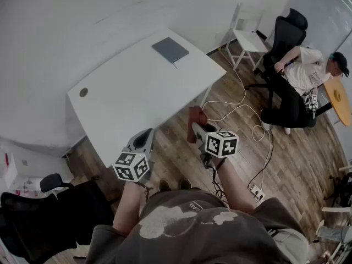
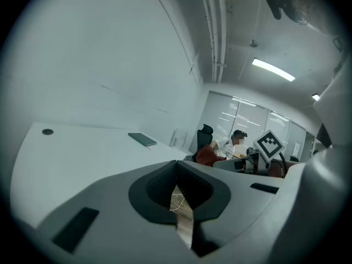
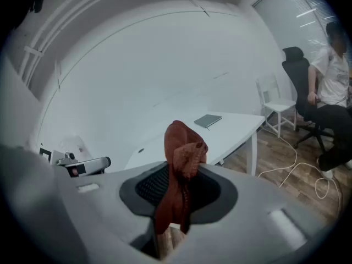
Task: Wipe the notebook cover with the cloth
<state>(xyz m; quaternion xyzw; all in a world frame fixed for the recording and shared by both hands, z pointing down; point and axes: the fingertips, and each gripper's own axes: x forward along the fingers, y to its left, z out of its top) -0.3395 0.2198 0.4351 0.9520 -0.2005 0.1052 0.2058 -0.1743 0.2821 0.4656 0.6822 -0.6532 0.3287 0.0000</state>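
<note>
A person stands at the near corner of a white tabletop [image 1: 126, 92], a hand-held gripper in each hand. The right hand-held gripper [image 3: 175, 199] is clamped on a rust-red cloth [image 3: 181, 147], which bunches upright above its jaws, probably so a loose fold can meet the cover first. The left hand-held gripper [image 2: 177, 172] has its jaws together on nothing, perhaps free to steady things. The grey notebook [image 1: 170, 49] lies flat at one o'clock, close to the tabletop's far corner and edges, well apart from both grippers. Bare tabletop between them leaves open room to reach. At three o'clock, cables [image 1: 242, 106] trail over the wooden floor near a seated person [image 1: 305, 76].
</note>
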